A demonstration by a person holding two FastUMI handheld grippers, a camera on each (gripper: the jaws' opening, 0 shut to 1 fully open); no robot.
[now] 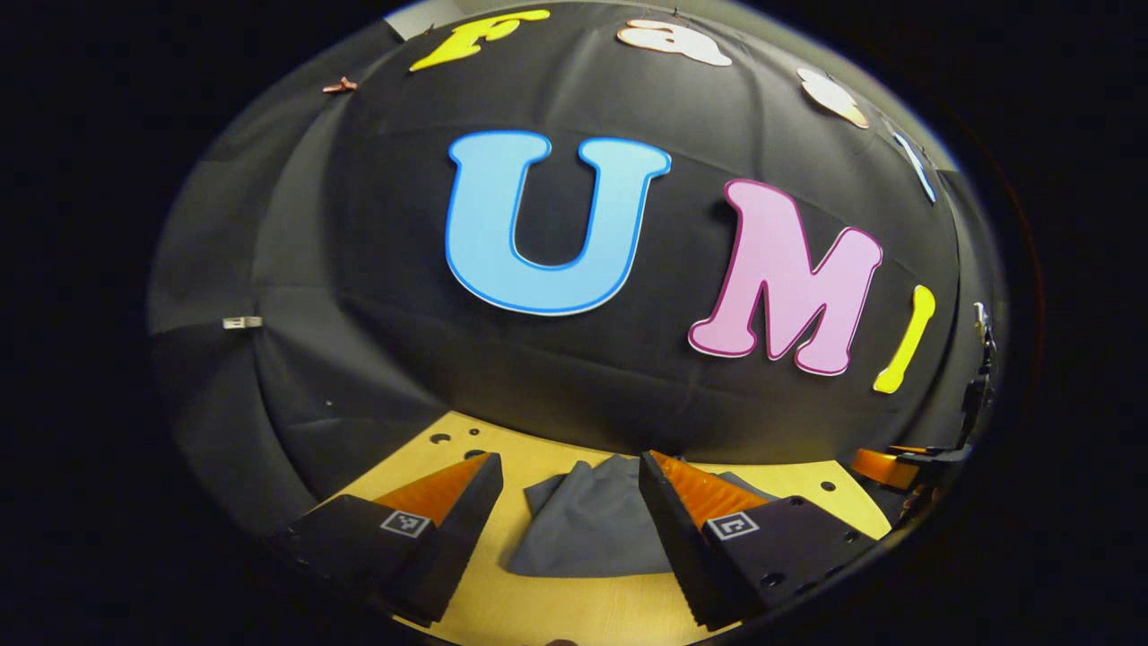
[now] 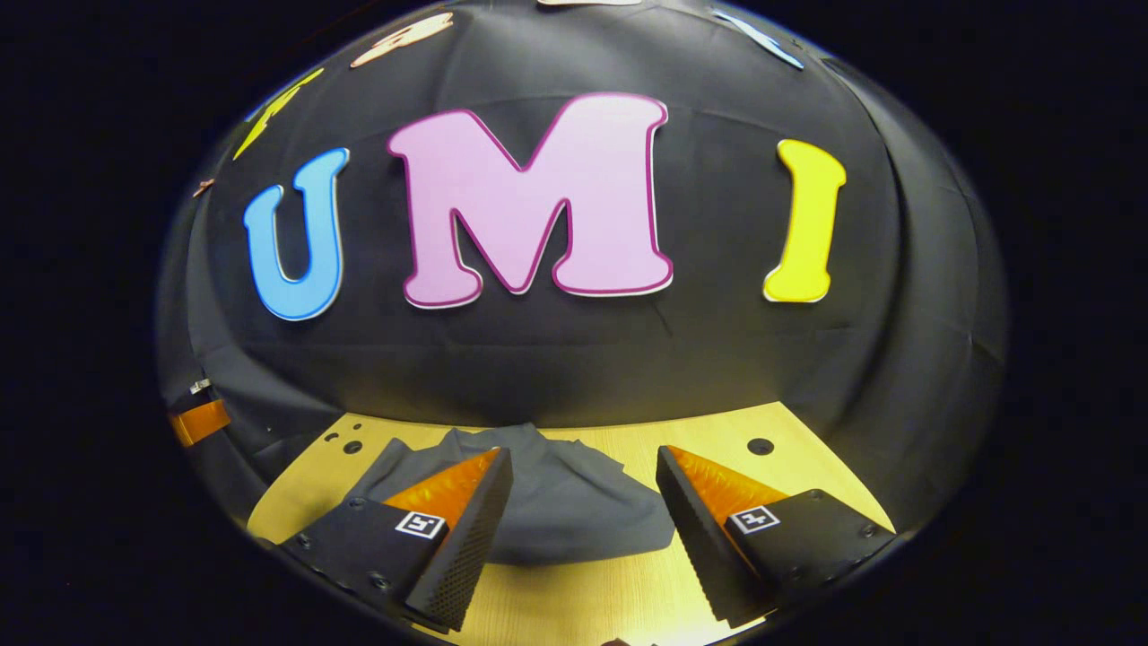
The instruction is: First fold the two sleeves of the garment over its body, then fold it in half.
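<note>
A dark grey garment lies crumpled on the light wooden table, close to the black cloth wall. In the left gripper view my left gripper is open, its black and orange fingers either side of the garment's near part and nothing held between them. In the right gripper view the same garment sits ahead and a little left. My right gripper is open above the table, its left finger in front of the cloth. No sleeve can be told apart in the heap.
The table has small round holes near its far corners. An orange part of the other gripper shows at the right edge of the left gripper view, and another orange piece at the left edge of the right gripper view.
</note>
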